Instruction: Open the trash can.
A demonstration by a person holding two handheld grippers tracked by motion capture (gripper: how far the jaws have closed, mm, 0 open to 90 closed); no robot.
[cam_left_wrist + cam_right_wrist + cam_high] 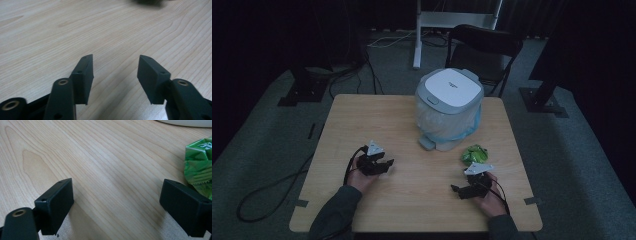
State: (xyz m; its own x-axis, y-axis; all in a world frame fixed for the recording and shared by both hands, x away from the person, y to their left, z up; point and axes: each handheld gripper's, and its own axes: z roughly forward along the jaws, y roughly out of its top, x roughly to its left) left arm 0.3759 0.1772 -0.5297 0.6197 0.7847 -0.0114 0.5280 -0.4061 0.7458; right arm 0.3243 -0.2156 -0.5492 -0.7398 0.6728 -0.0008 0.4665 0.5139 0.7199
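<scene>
A crumpled green wrapper [475, 154] lies on the wooden table [362, 115], to the right of centre. In the right gripper view the wrapper [198, 162] sits just beyond the right-hand jaw. My right gripper [455, 189] rests low near the front right, a little nearer than the wrapper, its jaws pointing left. It is open [117, 181] over bare wood. My left gripper [388, 163] is at the front left, jaws pointing right. It is open [115, 58] with nothing between the jaws. A small white and grey lidded bin [449, 107] lined with a clear bag stands at the back centre.
A black chair [484, 45] and a white stand [452, 20] are behind the table on the grey carpet. Cables trail on the floor at the left. Bare wood spans the space between the two grippers.
</scene>
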